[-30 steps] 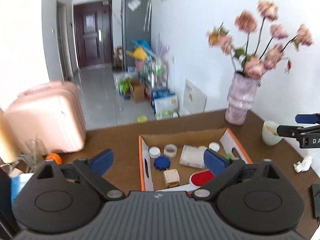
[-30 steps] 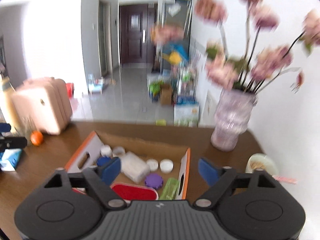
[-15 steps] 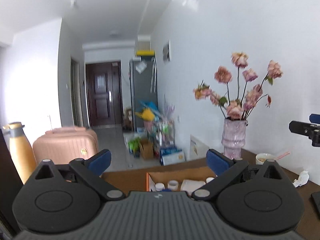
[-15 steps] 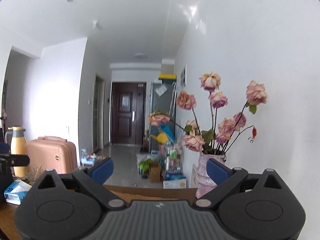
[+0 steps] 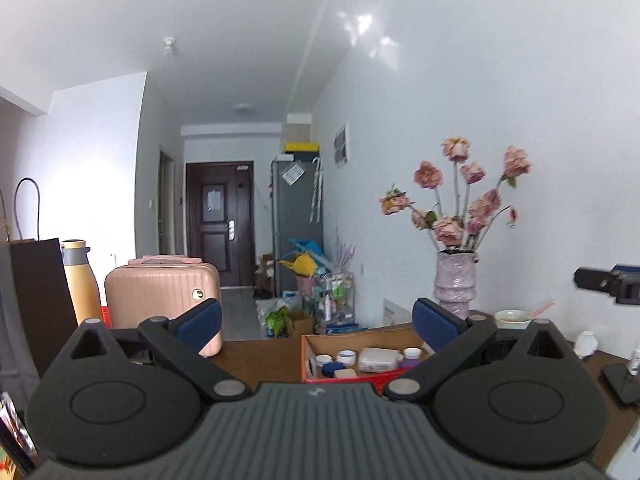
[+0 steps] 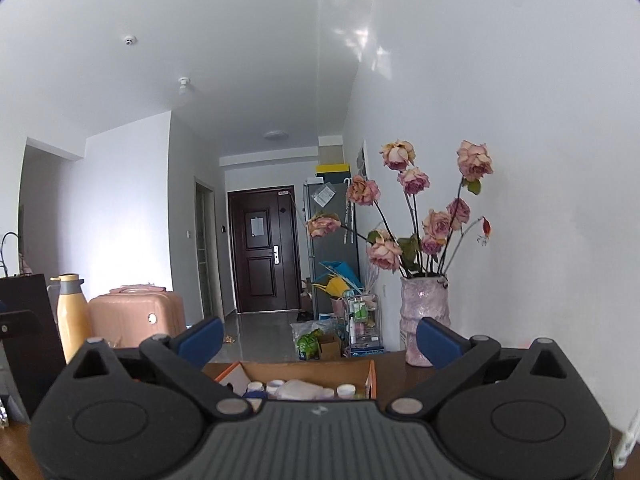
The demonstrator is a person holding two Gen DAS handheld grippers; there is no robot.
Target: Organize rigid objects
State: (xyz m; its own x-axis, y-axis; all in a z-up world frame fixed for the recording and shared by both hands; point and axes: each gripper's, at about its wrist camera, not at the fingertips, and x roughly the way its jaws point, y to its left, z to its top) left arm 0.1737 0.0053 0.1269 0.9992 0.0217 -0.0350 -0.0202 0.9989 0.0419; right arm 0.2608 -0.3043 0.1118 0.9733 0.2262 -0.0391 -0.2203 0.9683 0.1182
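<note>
Both the left gripper [image 5: 316, 320] and right gripper [image 6: 318, 336], fingers apart and empty, have pulled back level from the orange-edged cardboard box [image 5: 320, 342] of 6-odd lids, suggesting sorting is done.

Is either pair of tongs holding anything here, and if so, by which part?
Nothing is held. The left tongs and the right tongs both stand open with only air between them, above the box of small items.

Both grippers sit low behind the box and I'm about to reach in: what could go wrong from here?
1. The open cardboard box hides most of its small jars, so a reach may miss.
2. The tall pink vase of dried roses stands right beside the open right gripper; a sideways swing could topple it.
3. The open left gripper could catch the box wall.
</note>
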